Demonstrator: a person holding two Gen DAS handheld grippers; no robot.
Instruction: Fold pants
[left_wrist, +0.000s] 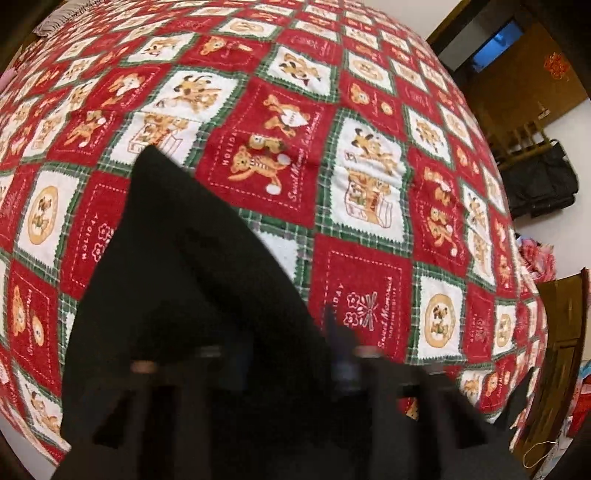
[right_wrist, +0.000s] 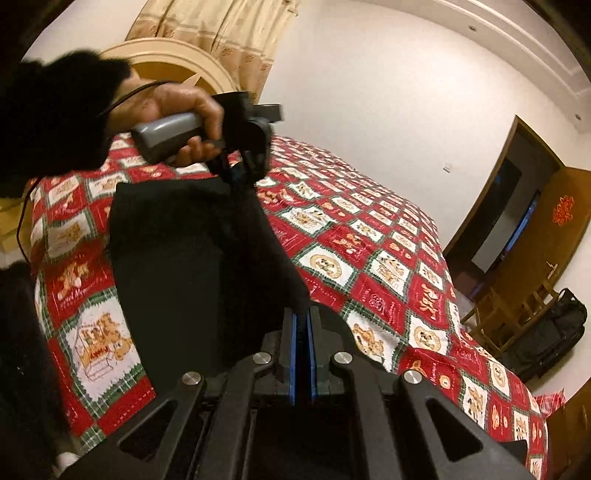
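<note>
Right wrist view gives us the bed first, its red checked cover running from the near left corner off toward the far right, with the door beyond. On the bed's near left part we have the pants, a black sheet whose long axis runs from our right gripper away to our left gripper near the headboard edge. One border of the cloth is lifted and taut between the two; the rest lies flat toward the bed's left edge. Our right gripper's blue pads stand pressed together on that near border. Our left gripper, held in the hand, sits at the far border with cloth bunched at its tip; left wrist view shows pants draped over blurred fingers, so we judge it nearly closed on the cloth, though we cannot see the pads. We judge the coming fold turns on that taut line: both ends are held, and the flat part lies to its left.
</note>
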